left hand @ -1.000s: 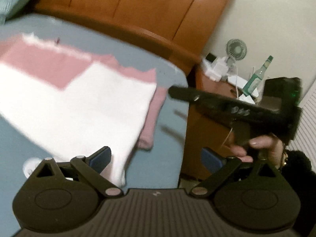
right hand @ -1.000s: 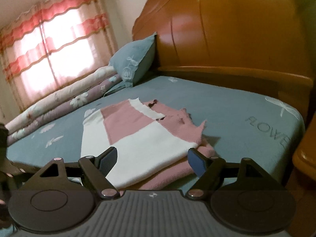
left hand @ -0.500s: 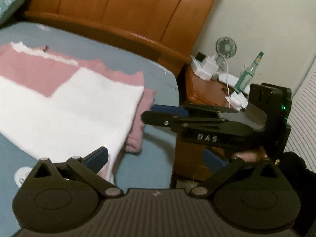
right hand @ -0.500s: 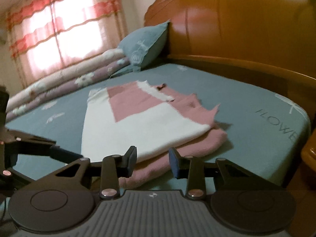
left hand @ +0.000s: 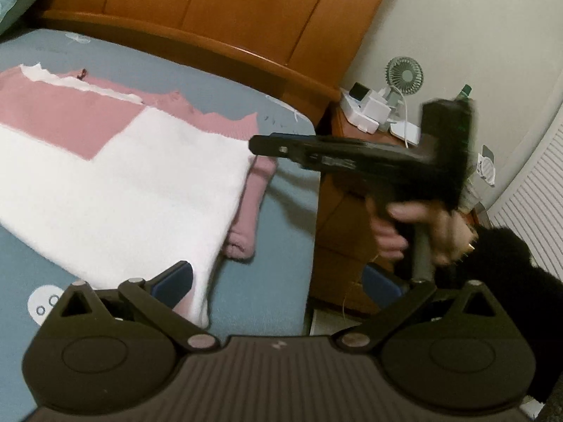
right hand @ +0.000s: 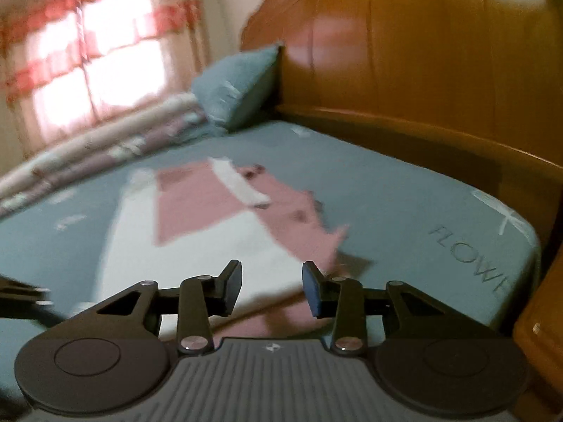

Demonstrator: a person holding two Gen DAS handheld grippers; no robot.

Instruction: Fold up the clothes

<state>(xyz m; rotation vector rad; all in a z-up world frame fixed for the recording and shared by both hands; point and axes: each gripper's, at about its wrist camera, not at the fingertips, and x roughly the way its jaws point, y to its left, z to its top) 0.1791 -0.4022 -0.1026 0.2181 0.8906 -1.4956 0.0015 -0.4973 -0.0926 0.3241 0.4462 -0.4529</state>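
A folded pink-and-white sweater [left hand: 116, 183] lies flat on a blue-grey bedsheet [left hand: 267, 281], near the corner of the bed closest to the wooden headboard [left hand: 218, 10] and a bedside table [left hand: 337, 232]. The left gripper [left hand: 278, 281] hangs over the sweater's near edge with its jaws spread wide and nothing between them — one blue pad sits above the white fabric, the other out past the mattress edge. The right gripper [right hand: 272, 286], seen from the left wrist view as a blurred black tool gripped by a hand [left hand: 418, 232] in a dark fuzzy sleeve [left hand: 506, 263], reaches in from the side toward the sweater's pink folded edge. Its jaws have just narrowed and then eased a little apart; they stand partly spread over the cloth, pads clear of it, gripping nothing. In the right wrist view, a blue pillow [right hand: 239, 84] leans against the headboard, a rolled floral quilt [right hand: 98, 158] runs along the far side of the bed, and a red-striped curtain [right hand: 88, 52] glows with daylight. A small green fan [left hand: 404, 75] and white chargers [left hand: 366, 109] crowd the bedside table.
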